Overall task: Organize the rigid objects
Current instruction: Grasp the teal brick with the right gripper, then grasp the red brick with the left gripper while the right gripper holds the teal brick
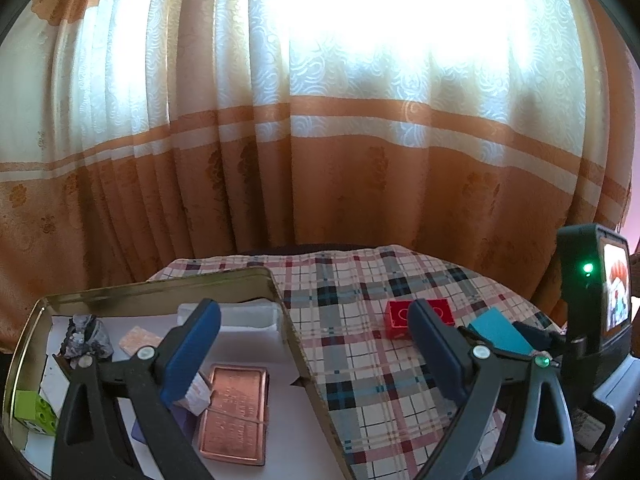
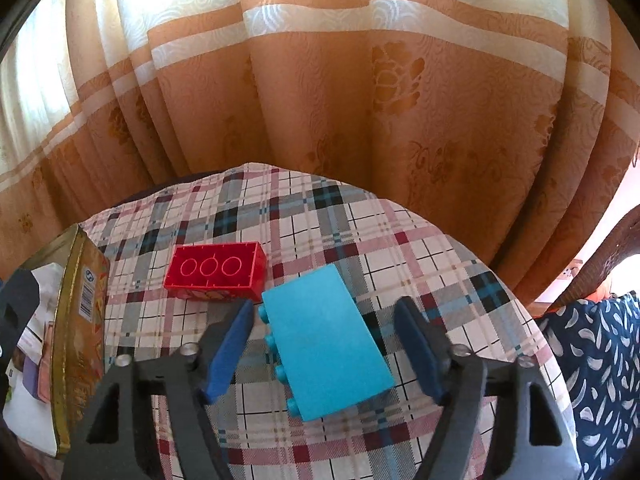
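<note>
Gold tin (image 1: 168, 286) already holds several items; red brick (image 2: 216, 272) and blue brick (image 2: 328, 340) remain on the tabletop (image 2: 400, 248), both hand-held grippers, left (image 1: 312, 344) and right (image 2: 324, 344), wide open, empty.

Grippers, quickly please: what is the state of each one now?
Left gripper: open, holding nothing, over the tin's edge.
Right gripper: open around the blue brick, not clamped.

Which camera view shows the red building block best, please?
The right wrist view shows the red block best: it lies whole on the plaid cloth, hollow underside up with three rings, beside the blue block. In the left wrist view, a finger of the left hand-held gripper partly hides the red block.
</note>
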Motion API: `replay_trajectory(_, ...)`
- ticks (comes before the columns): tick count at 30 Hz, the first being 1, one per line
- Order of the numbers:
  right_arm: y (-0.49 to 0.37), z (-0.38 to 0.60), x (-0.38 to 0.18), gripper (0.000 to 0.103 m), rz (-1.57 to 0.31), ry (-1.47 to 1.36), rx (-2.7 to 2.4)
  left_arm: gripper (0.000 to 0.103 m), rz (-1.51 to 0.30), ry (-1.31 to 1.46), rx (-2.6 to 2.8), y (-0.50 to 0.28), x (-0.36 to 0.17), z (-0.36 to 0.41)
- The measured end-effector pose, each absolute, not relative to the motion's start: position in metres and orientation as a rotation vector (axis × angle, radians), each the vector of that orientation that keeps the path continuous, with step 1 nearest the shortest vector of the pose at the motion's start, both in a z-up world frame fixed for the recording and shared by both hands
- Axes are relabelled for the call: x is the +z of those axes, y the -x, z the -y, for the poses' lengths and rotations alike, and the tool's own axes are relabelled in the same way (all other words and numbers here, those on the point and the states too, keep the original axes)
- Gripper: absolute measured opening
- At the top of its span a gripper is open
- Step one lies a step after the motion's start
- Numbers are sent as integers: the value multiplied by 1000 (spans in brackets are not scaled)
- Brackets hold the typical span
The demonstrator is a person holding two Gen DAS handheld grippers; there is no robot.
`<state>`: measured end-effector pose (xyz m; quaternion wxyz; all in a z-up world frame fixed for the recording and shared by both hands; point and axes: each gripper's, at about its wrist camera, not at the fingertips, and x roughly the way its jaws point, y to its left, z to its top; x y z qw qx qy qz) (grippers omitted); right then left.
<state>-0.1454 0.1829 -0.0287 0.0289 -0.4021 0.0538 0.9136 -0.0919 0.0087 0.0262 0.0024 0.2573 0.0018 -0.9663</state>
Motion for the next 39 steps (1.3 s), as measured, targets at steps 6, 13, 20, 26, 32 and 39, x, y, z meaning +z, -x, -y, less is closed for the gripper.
replay_trajectory(6, 147, -185, -30, 47, -183, 1262, 2819, 96, -2, -801, -3029, 92, 27, -10)
replay_trajectory(13, 144, -185, -29, 44, -193, 1236, 2838, 96, 15, -803, -3034, 92, 24, -15)
replay_trajectory(20, 136, -191, -17, 44, -231, 1098, 2857, 96, 17, -791, -3048, 91, 23, -23)
replay_trajectory(26, 127, -207, -4, 44, -255, 943, 2813, 96, 25, -820, -3069, 98, 22, -40)
replay_trajectory(32, 122, -225, 0, 45, -303, 873, 2751, 96, -75, -1015, -3066, 120, 9, -48)
replay_trajectory(39, 112, -234, 6, 45, -327, 788, 2710, 96, 12, -1075, -3076, 129, 1, -70)
